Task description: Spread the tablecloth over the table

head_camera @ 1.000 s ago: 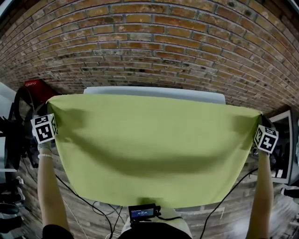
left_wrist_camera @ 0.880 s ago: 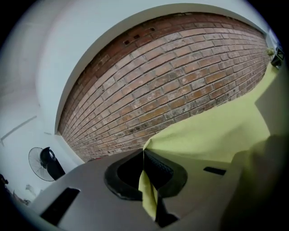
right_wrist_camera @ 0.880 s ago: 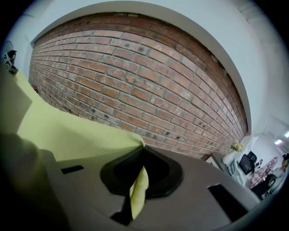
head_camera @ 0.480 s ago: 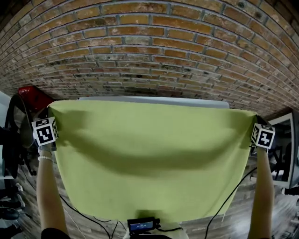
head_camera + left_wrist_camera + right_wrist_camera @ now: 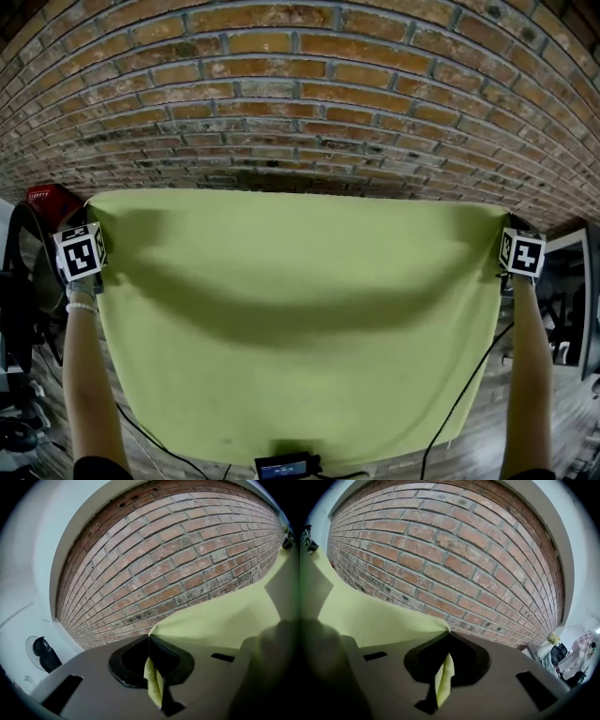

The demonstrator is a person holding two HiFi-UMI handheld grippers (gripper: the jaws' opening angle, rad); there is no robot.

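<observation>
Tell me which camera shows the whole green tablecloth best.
The head view: the tablecloth hangs spread between the left gripper and right gripper, nearly whole. Each gripper view shows only the corner pinched in its jaws plus a nearby strip.

From my head view, the tablecloth (image 5: 300, 319) fills the middle of the frame and hides whatever lies behind it. The left forearm (image 5: 89, 394) and right forearm (image 5: 530, 375) run off the bottom edge, as does a small black device (image 5: 286, 466) at bottom centre. Dark gear (image 5: 23, 309) at the left edge is cut off; I can't name it. In the right gripper view, the clutter (image 5: 567, 660) at lower right is too small to tell.
</observation>
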